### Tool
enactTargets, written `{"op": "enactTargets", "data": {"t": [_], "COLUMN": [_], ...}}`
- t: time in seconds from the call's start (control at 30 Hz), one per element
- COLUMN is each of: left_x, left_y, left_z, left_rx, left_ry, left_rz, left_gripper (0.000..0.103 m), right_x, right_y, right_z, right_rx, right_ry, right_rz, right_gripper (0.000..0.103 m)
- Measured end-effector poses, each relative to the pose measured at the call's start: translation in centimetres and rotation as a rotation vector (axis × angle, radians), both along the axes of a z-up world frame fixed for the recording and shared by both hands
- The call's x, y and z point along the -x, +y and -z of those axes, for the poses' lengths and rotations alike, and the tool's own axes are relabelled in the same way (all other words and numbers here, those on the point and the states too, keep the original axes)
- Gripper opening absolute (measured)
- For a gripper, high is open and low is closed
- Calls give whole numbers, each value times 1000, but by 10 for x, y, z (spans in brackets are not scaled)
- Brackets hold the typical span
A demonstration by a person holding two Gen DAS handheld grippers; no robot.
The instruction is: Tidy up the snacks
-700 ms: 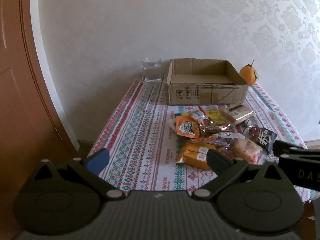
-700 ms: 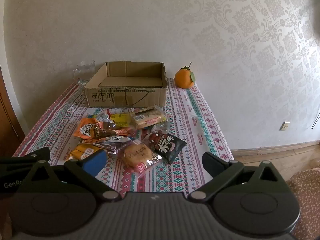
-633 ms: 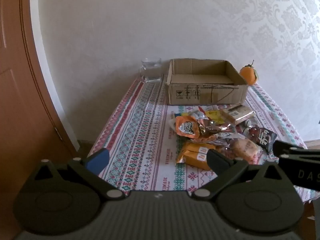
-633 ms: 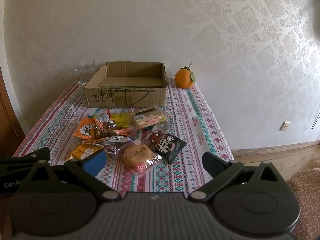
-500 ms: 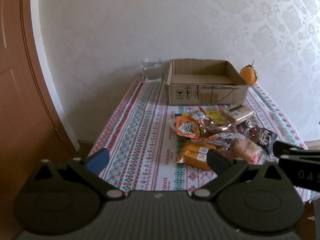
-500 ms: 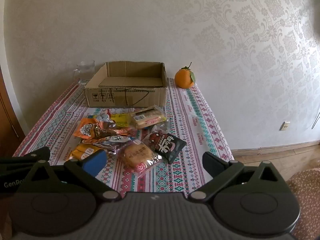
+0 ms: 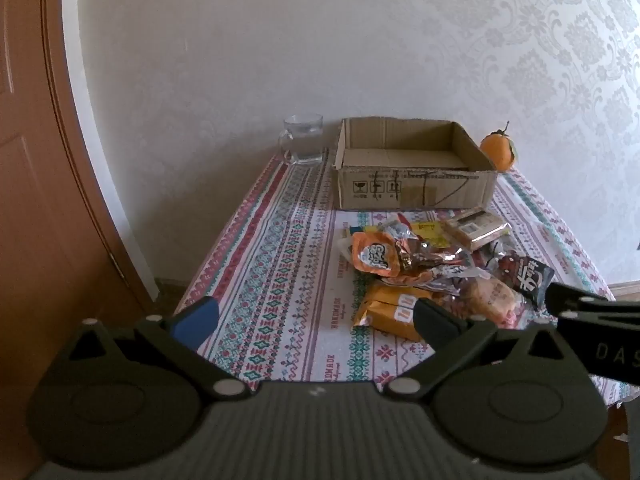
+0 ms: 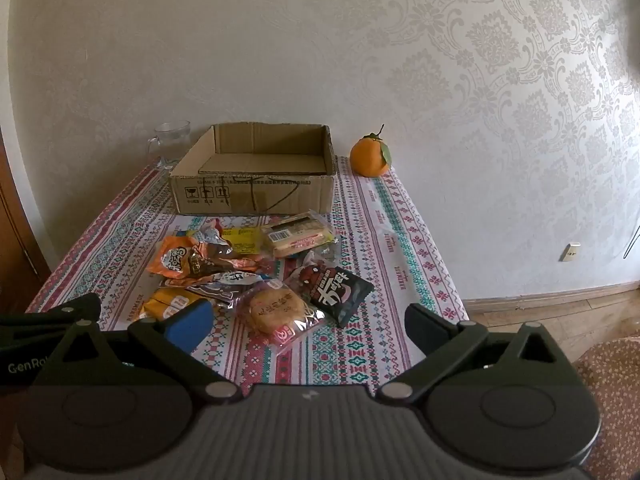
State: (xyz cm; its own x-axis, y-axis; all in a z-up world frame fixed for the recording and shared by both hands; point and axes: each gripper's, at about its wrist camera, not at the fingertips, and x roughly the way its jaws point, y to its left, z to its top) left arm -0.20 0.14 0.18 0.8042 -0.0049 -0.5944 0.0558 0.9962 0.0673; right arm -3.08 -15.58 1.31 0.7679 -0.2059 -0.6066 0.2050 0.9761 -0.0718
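Observation:
A heap of snack packets [image 7: 432, 264] lies on the patterned tablecloth [image 7: 280, 280], also in the right wrist view [image 8: 256, 272]: an orange pouch [image 8: 176, 260], a black packet [image 8: 336, 288], a round cake in clear wrap [image 8: 276, 308], a yellow-orange packet [image 7: 392, 308]. An empty open cardboard box [image 7: 412, 168] stands behind them [image 8: 256, 176]. My left gripper [image 7: 316, 316] is open and empty, before the table's near edge. My right gripper [image 8: 308, 324] is open and empty, near the front packets.
A glass mug [image 7: 304, 144] stands left of the box by the wall. An orange with a leaf [image 8: 370, 156] stands right of the box. A brown door [image 7: 36, 200] is on the left. Wooden floor [image 8: 560, 308] lies right of the table.

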Motion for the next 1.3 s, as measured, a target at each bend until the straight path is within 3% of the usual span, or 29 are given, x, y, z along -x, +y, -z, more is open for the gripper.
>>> {"op": "enactTargets", "data": {"t": [1.3], "left_x": [-3], "left_y": [0], "left_z": [2], "left_rx": [1], "left_ry": [0], "left_rz": [-5], "left_gripper": [103], "right_x": [-1], "right_y": [0], "right_z": [0], "right_rx": [0], "right_ry": [0], "right_rz": [0], "right_gripper": [103]}}
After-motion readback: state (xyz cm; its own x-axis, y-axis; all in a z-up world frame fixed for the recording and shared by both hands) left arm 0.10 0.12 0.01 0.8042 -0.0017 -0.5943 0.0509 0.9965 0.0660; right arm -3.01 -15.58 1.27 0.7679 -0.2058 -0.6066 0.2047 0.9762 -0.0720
